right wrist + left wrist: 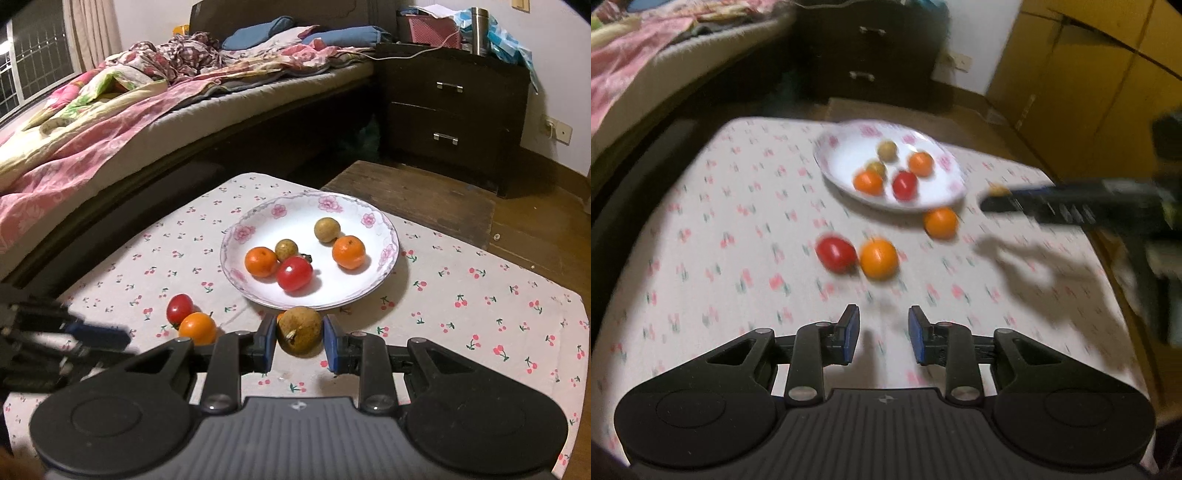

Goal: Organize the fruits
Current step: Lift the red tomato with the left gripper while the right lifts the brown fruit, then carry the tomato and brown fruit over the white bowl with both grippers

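A white floral plate (373,225) (846,142) sits on the cherry-print cloth and holds two oranges, a red tomato and two brown longans. On the cloth lie a red tomato (835,254) (179,307), an orange (879,258) (197,328) beside it, and another orange (940,222) by the plate's rim. My right gripper (300,338) is shut on a brown longan (299,330) just in front of the plate; it shows blurred in the left wrist view (991,195). My left gripper (884,334) is open and empty, a little short of the tomato and orange.
The small table (480,314) stands beside a bed (110,122) with pink bedding. A dark nightstand (454,114) is behind, a yellow cabinet (1089,74) to the right, and a low wooden board (413,195) lies on the floor past the table.
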`<state>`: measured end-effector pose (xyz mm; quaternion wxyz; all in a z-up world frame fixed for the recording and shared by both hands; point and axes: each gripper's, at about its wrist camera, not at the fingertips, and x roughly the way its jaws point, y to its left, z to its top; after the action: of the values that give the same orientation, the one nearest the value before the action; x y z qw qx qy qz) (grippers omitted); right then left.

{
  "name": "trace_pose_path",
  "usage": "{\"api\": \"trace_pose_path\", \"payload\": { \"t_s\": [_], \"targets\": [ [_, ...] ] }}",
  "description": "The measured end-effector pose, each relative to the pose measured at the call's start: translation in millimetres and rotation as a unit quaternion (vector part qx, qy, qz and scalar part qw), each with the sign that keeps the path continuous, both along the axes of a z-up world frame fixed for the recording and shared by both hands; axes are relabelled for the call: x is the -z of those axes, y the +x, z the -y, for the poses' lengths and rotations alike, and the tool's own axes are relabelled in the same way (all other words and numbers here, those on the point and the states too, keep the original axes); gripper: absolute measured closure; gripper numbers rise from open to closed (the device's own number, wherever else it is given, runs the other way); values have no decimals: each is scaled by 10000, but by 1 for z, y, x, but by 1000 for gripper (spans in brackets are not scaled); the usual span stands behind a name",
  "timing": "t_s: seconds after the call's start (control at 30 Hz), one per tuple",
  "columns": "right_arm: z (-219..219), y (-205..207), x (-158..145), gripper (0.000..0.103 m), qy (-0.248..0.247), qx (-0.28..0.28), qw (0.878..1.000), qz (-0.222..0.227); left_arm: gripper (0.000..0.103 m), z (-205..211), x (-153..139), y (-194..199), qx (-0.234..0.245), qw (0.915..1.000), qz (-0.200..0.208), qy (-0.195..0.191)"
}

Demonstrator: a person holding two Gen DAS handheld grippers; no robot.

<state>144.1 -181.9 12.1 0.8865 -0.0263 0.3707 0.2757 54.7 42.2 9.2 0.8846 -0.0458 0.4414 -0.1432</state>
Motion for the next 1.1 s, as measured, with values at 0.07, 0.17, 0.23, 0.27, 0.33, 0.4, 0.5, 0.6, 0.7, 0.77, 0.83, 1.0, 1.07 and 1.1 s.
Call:
{"api": "trace_pose_path", "payload": {
  "t_s": [0.07, 0.17, 0.23, 0.27, 0.33, 0.4, 0.5, 0.6, 0.7, 0.77, 0.83, 1.0, 1.07, 1.1],
  "targets": [
    [1, -1, -1, 85, 32, -8, 10000, -6, 64, 2, 4, -15, 101, 9999, -101, 82],
    [0, -2, -1, 85, 5, -28, 10000, -19, 64, 2, 13, -26, 88, 9994, -310, 91],
    [-2, -4, -1, 85, -2, -58, 10000, -22, 61, 1, 16, -31, 94, 9992, -379, 22],
    [-3, -5, -2, 85, -6, -78, 10000, -15, 59, 3, 17, -34, 125, 9992, -387, 37],
    [-4, -7, -3, 85, -4, -126, 9999, -9, 53, 6, 20, -37, 190, 9990, -367, 147],
    [-5, -9, -3, 85, -12, -146, 9999, -3, 52, 9, 23, -39, 246, 9988, -401, 118],
    [-6, -12, -4, 85, -14, -162, 9999, 7, 53, 14, 25, -41, 323, 9985, -426, 145],
    [-5, -13, -6, 85, -10, -141, 9999, 16, 59, 25, 27, -45, 480, 9973, -381, 407],
    [-2, -14, -8, 85, -2, -119, 9999, 43, 59, 28, 27, -46, 513, 9970, -343, 474],
    [-1, -15, -9, 85, 2, -92, 9999, 56, 64, 27, 28, -45, 473, 9972, -336, 477],
    [1, -15, -11, 85, 2, -68, 9999, 81, 66, 27, 29, -42, 454, 9974, -319, 456],
    [9, -14, -16, 85, 41, 48, 9999, 127, 67, 32, 30, -37, 513, 9970, -289, 508],
    [11, -13, -16, 85, 45, 70, 9999, 127, 67, 33, 30, -37, 530, 9967, -267, 547],
    [11, -13, -16, 85, 39, 74, 9999, 120, 67, 34, 30, -37, 531, 9967, -262, 555]
  ]
}}
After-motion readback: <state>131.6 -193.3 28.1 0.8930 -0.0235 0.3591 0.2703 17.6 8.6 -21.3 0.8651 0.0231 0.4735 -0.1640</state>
